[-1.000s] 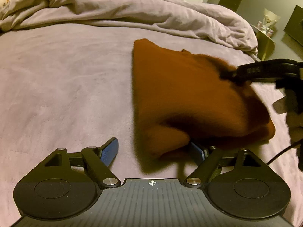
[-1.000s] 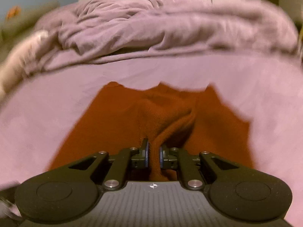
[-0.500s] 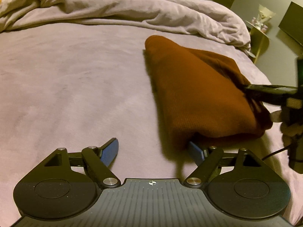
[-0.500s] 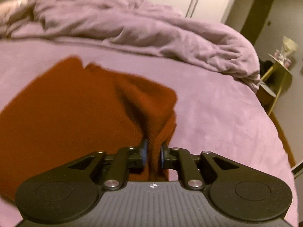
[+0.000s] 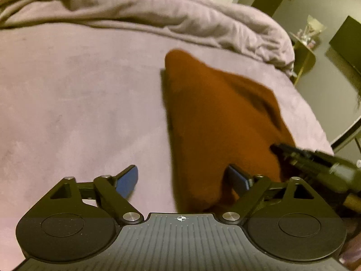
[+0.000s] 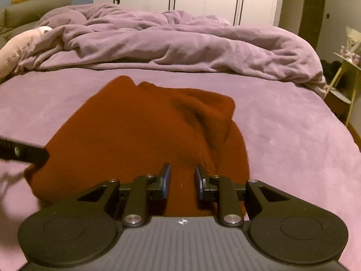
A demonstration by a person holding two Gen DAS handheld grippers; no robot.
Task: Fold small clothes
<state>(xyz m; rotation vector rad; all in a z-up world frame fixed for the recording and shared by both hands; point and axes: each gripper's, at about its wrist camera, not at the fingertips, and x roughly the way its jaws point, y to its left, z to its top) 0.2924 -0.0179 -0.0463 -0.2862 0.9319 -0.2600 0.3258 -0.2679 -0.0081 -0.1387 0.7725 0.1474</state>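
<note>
Left wrist view: my left gripper [image 5: 181,180] stands wide, its jaws just opened further, a near corner of the folded rust-brown knitted garment [image 5: 216,122] loose between them on the mauve bedspread [image 5: 79,103].

Right wrist view: my right gripper [image 6: 182,181], jaws just parted, holds nothing above the garment's [image 6: 135,135] near edge. I judge the knit soft, light, floppy; best pinched at a doubled edge.

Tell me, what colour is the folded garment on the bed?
Rust brown garment, plain; clearest in the right wrist view.

Fuzzy matt knit garment [image 6: 135,135] on soft velvety bedsheet [image 6: 293,135]
</note>
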